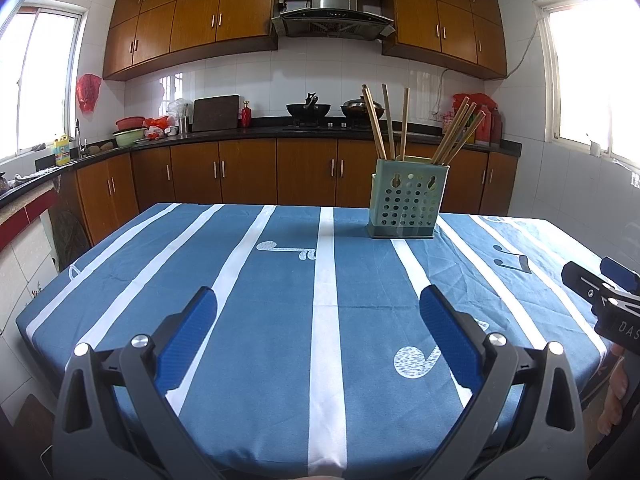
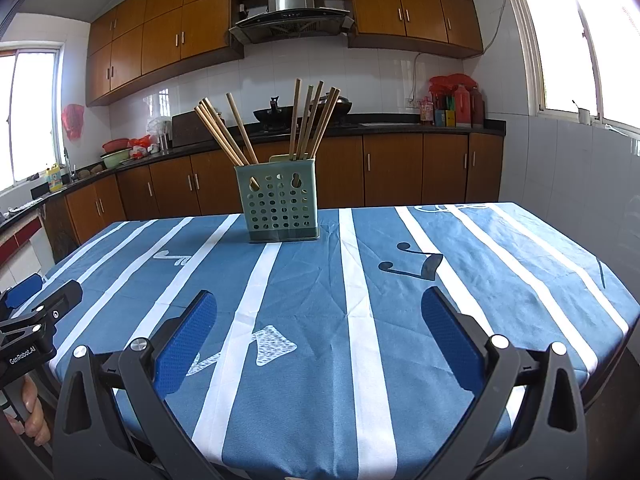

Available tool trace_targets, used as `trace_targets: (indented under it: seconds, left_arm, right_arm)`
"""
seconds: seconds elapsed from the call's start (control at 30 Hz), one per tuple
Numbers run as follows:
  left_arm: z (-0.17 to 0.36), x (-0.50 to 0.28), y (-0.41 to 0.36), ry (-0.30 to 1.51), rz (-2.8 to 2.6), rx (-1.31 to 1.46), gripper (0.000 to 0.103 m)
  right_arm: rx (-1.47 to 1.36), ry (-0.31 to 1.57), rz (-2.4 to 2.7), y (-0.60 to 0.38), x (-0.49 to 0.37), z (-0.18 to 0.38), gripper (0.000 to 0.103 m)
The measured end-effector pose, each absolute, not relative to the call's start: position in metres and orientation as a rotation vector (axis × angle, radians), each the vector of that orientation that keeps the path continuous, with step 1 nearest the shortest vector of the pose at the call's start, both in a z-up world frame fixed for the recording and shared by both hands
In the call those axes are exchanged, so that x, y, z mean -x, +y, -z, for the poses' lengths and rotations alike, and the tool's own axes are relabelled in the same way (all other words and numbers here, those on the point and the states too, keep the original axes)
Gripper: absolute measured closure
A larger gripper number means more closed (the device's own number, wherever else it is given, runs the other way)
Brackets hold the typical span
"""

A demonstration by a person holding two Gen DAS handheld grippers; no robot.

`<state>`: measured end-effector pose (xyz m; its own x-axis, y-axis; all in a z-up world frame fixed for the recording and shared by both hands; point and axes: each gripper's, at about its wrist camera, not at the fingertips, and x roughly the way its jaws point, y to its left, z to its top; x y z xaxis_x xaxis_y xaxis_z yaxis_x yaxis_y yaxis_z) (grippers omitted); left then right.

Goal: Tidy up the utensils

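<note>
Both tongs spread wide, nothing between the blue pads: left gripper (image 1: 318,300) and right gripper (image 2: 319,304) hang over the near edge of the blue tablecloth with white stripes and music-note prints (image 1: 360,280), side by side, each visible at the edge of the other's view. Reads as a neutral hold, clear of the work, pointed at the holder. Task item: pale green perforated plastic utensil holder (image 1: 406,204), standing upright near the far edge of the table, at about 1 o'clock from the left gripper, 11 o'clock from the right, well apart from both. It has a solid base tray and two keyhole hanging slots on the facing wall. Long tan wooden chopsticks (image 2: 236,130) are in it in two bunches, apparently separate compartments: one fans toward 11 o'clock, the other toward 1 o'clock in the right view. No loose utensils on the cloth, so sorting looks done or is yet to start from the holder; can't tell which. Kitchen counter with wok (image 1: 309,109) behind, irrelevant.
</note>
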<state>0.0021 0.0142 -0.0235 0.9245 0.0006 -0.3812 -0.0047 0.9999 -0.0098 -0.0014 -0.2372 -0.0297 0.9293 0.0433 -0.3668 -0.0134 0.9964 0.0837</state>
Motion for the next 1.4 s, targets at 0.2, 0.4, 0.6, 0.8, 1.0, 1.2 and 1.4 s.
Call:
trace_targets:
  seconds: [0.2,0.4,0.6,0.8,1.0,1.2,1.4]
  left_arm:
    - [0.0259,-0.0026,0.0132,0.393,-0.003,0.011,0.004]
    - [0.0255,-0.0024,0.0129,0.393,-0.003,0.011,0.004]
    - [0.0259,-0.0027,0.0128,0.394,-0.002,0.012,0.004]
    - [0.0256,-0.0028,0.0124,0.395,-0.002,0.012,0.004]
    - [0.0301,-0.0033,0.0115,0.397,0.001,0.010,0.004]
    - [0.0309,-0.0036,0.0108,0.397,0.000,0.010,0.004]
    - [0.0322,-0.0039,0.0117,0.400,0.000,0.013,0.004]
  right_arm:
    - [-0.081,0.378,-0.029,-0.2372,0.0014,0.0294,0.002]
    - [-0.083,0.379,-0.030,-0.2366,0.0014,0.0295,0.002]
    - [-0.083,0.379,-0.029,-0.2362,0.0014,0.0292,0.002]
    - [-0.083,0.379,-0.029,-0.2365,0.0011,0.0286,0.002]
    - [-0.084,0.379,-0.028,-0.2370,0.0012,0.0281,0.002]
    - [-0.084,0.380,-0.029,-0.2367,0.0014,0.0278,0.002]
    - [-0.085,0.380,-0.028,-0.2367,0.0010,0.0272,0.002]
